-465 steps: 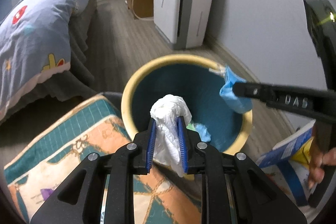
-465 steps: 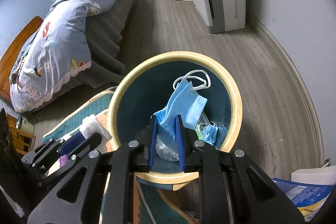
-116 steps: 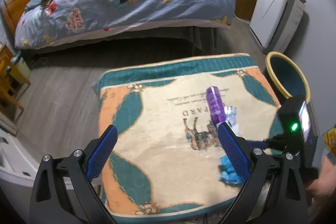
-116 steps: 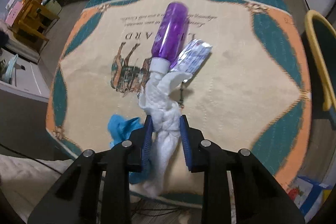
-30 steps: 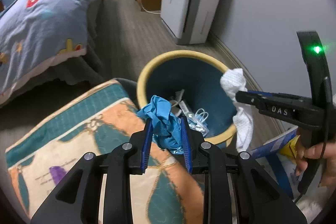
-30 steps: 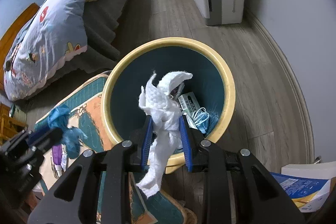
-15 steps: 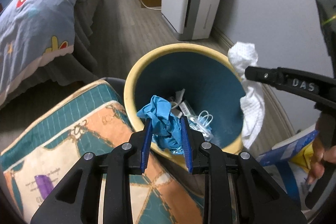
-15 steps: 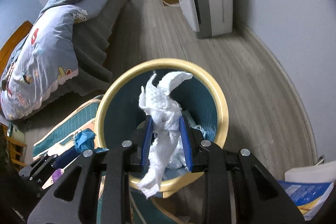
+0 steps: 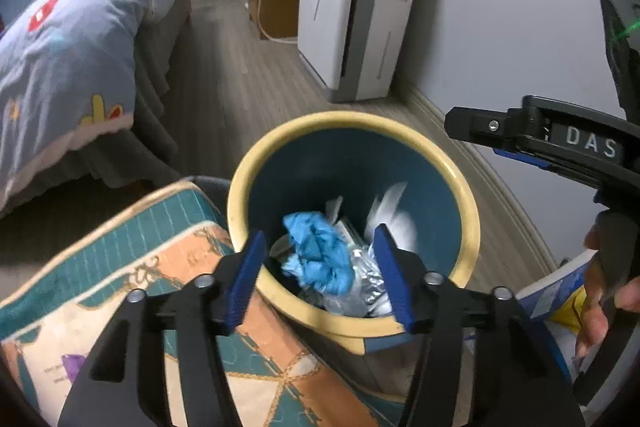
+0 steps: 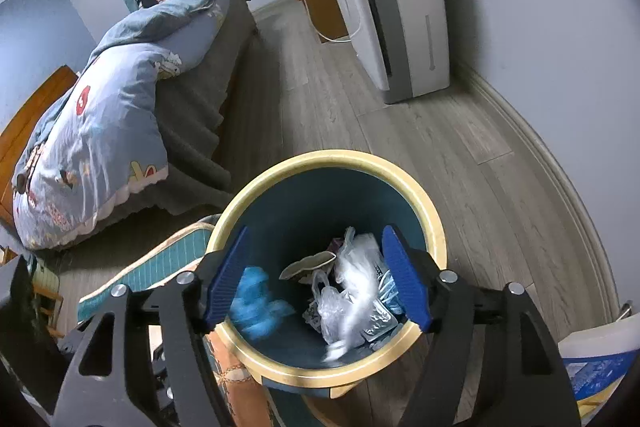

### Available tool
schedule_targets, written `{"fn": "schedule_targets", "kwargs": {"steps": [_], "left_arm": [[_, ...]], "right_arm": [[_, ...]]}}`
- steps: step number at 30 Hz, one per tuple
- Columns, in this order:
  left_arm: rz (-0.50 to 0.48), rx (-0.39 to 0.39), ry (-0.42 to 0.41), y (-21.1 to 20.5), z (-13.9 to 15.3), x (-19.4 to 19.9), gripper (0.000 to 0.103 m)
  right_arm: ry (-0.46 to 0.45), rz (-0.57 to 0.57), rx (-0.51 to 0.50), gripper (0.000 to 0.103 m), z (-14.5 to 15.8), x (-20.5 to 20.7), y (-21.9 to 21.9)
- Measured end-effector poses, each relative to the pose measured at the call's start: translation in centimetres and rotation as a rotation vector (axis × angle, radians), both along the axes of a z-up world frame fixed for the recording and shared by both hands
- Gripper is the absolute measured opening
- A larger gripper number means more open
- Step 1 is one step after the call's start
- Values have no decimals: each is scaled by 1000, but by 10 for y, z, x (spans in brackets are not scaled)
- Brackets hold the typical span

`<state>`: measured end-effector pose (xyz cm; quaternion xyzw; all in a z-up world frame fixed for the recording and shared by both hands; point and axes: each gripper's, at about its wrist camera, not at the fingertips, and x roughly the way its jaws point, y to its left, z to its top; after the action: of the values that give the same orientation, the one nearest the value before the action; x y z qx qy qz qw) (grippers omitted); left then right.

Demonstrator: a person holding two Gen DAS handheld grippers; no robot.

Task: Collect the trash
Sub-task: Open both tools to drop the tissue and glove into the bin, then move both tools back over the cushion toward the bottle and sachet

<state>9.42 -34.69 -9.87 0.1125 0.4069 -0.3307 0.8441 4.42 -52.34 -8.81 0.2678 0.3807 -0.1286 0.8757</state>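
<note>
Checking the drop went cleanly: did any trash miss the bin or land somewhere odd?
Nothing stands out. The blue wad and white tissue are blurred inside the bin, within its rim. Both grippers, left and right, are open and empty.

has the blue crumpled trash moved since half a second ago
Yes. The blue crumpled trash has left the open left gripper and dropped below the bin's yellow rim.

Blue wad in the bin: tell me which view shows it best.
Left wrist view: the blue wad sits sharp between the open left gripper fingers, inside the bin. The right wrist view shows it blurred, partly behind a right gripper finger.
</note>
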Motion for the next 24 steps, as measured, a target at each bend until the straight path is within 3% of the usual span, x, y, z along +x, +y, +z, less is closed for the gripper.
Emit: {"fn": "schedule_targets", "kwargs": {"steps": [4, 6, 8, 14, 24], "left_arm": [[9, 11, 7, 6, 1, -1, 63], [20, 19, 2, 10, 3, -2, 78], [28, 24, -11, 16, 6, -3, 83], [48, 44, -28, 39, 14, -6, 90], [88, 67, -64, 88, 31, -11, 92]], "right_arm": [[12, -13, 2, 80, 2, -1, 0], [11, -26, 10, 93, 5, -2, 0], [2, -37, 19, 97, 9, -3, 1], [0, -11, 19, 97, 21, 1, 19], [2, 49, -18, 97, 36, 9, 58]]}}
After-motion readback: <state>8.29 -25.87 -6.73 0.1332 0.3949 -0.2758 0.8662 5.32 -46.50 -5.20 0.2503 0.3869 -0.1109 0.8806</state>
